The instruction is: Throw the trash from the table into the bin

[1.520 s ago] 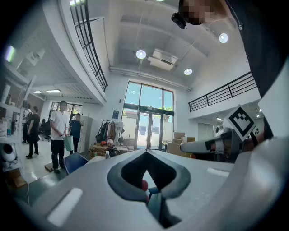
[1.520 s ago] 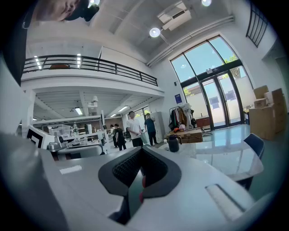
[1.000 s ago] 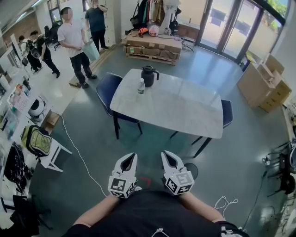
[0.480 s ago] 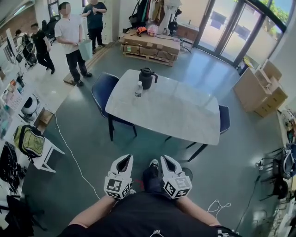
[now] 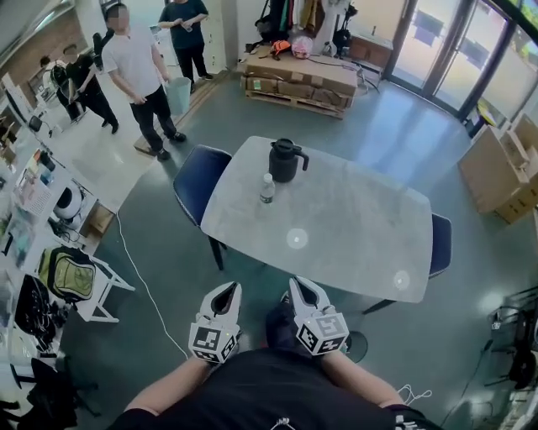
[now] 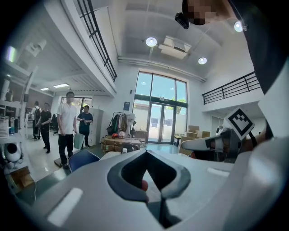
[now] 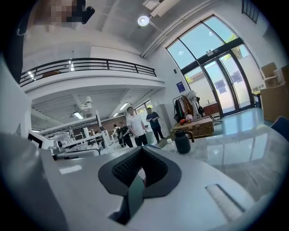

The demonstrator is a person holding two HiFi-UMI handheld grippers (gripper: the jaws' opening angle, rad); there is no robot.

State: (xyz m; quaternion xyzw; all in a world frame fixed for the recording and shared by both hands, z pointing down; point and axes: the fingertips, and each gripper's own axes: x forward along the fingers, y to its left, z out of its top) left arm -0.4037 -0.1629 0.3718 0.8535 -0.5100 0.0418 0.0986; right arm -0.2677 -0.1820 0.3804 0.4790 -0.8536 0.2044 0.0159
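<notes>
Grey-white marbled bench [image 5: 353, 227] stands ahead on a green-grey floor, with a blue chair [image 5: 196, 178] at its left side and another blue chair [image 5: 440, 243] at its right end.

On the bench, toward the far left corner: black jug [image 5: 284, 160], upright, handle to the right. Clear plastic bottle [image 5: 266, 190], upright, just beside the jug on the near side, not touching it. Rest of the top is bare apart from two light reflections.

Left tool [image 5: 228, 290] and right tool [image 5: 301, 285] are held low and close to the body, side by side, well short of the bench edge. Both point toward the bench. Left gripper view: jaw tips meet, nothing gripped; a small red patch shows through the gap behind them, and I cannot tell what it is. Right gripper view: jaw tips likewise together, nothing between them.

Pale green bin [image 5: 177, 95] is well away from the bench, far left, at the side of a person in a white shirt [image 5: 139, 63]. A second person in a dark top [image 5: 187, 17] stands just behind. Cardboard boxes on a pallet [image 5: 303, 80] lie beyond the bench.
</notes>
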